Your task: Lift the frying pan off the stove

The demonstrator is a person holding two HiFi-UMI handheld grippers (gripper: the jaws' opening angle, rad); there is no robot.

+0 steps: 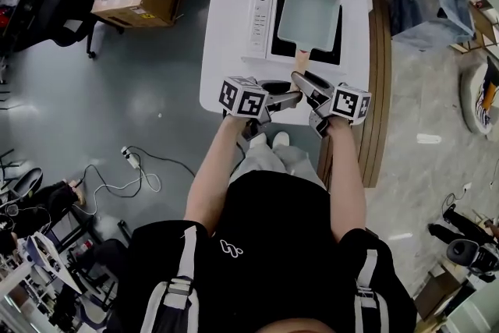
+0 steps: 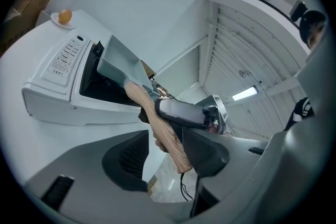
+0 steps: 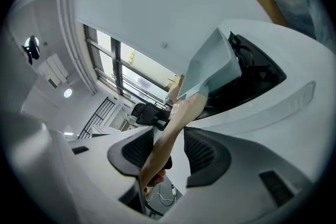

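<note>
The frying pan point(image 1: 308, 12) sits on the stove point(image 1: 261, 21) ahead of you, wooden handle point(image 1: 301, 58) pointing back at you; your right gripper point(image 3: 169, 152), nearer the pan, straddles it with fingers apart; your left gripper point(image 2: 164, 157), fingers likewise apart, brackets its end.

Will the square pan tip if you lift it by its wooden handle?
Probably yes: the frying pan is wide and its wooden handle sticks out from one side, so the far end may dip. It looks stiff, not floppy. The smooth rounded handle could twist in a loose grip.
</note>
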